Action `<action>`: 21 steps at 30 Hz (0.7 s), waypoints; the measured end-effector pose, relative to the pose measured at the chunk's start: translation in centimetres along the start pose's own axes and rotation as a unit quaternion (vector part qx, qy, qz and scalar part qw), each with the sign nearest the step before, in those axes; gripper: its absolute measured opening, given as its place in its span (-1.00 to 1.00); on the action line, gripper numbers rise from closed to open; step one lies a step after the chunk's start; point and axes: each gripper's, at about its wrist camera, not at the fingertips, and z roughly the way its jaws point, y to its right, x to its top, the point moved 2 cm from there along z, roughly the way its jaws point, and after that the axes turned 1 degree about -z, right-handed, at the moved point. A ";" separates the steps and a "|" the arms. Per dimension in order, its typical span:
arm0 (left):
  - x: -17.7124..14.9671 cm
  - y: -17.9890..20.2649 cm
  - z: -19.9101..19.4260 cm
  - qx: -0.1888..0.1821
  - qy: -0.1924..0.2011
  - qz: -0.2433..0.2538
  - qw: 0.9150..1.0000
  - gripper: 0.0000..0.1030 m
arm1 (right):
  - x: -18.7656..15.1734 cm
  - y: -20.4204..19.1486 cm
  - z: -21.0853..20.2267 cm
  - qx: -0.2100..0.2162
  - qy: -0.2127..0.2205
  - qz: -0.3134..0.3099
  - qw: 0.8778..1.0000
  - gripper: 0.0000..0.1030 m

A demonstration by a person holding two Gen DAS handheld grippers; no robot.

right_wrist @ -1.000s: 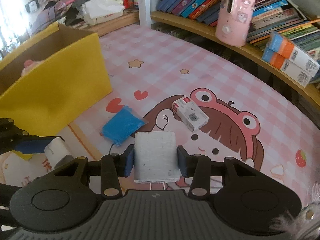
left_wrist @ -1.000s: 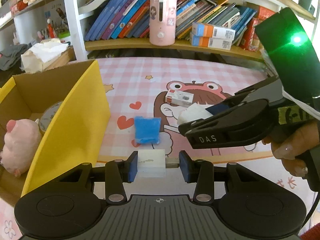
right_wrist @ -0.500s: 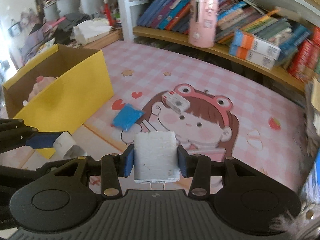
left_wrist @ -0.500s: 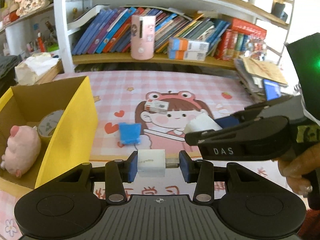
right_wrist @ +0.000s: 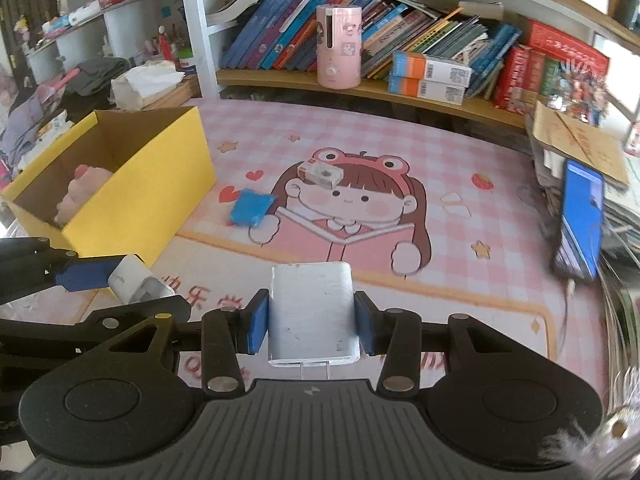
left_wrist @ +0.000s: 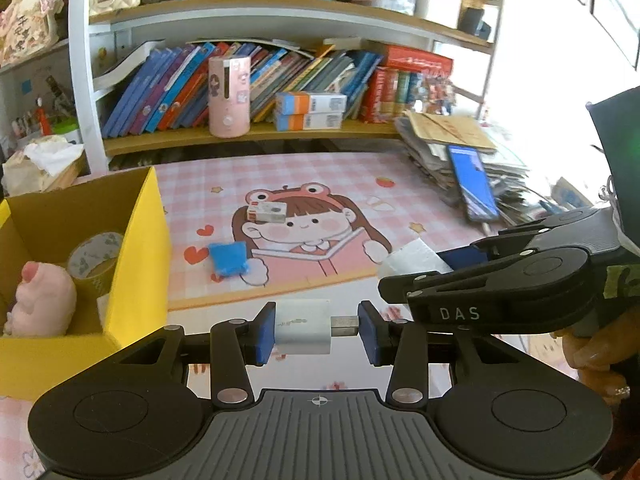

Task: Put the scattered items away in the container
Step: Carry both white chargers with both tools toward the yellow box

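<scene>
My left gripper [left_wrist: 316, 330] is shut on a small white plug adapter [left_wrist: 304, 331] with a metal USB end, held above the mat. My right gripper [right_wrist: 311, 320] is shut on a larger white charger block [right_wrist: 312, 312]; it also shows in the left wrist view [left_wrist: 414, 258]. The yellow cardboard box [left_wrist: 138, 248] stands at the left with a pink pig plush [left_wrist: 44, 300] and a tape roll [left_wrist: 94, 250] inside. A blue packet [left_wrist: 228, 258] and a small white box [left_wrist: 266, 213] lie on the pink cartoon mat [left_wrist: 320, 184].
A bookshelf [left_wrist: 280, 128] with books, a pink cylinder [left_wrist: 229, 96] and orange-blue boxes runs along the back. A stack of papers with a phone [left_wrist: 472, 182] sits at the right. A tissue box [left_wrist: 40, 164] stands behind the yellow box.
Both grippers have risen and pulled back from the mat with their white items still held. The blue packet and the small box look farther away.
</scene>
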 end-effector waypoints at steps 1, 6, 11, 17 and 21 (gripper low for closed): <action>-0.4 -0.2 -0.6 -0.004 0.001 0.002 1.000 -0.20 | -0.4 -0.6 -0.4 -0.006 0.001 0.002 1.000 -0.19; -2.3 -1.4 -3.4 -0.023 0.002 0.003 1.000 -0.20 | -2.5 -3.5 -2.9 -0.030 0.007 0.016 0.999 -0.19; -4.3 -3.0 -5.9 -0.039 -0.001 -0.003 0.999 -0.20 | -4.6 -5.9 -5.0 -0.051 0.010 0.036 0.998 -0.19; -6.6 -4.5 -8.5 -0.044 -0.009 -0.007 0.999 -0.20 | -7.1 -9.3 -6.4 -0.057 -0.001 0.046 0.997 -0.19; -8.2 -5.4 -9.8 -0.043 -0.020 -0.004 0.999 -0.20 | -8.4 -11.4 -7.0 -0.058 -0.008 0.053 0.997 -0.19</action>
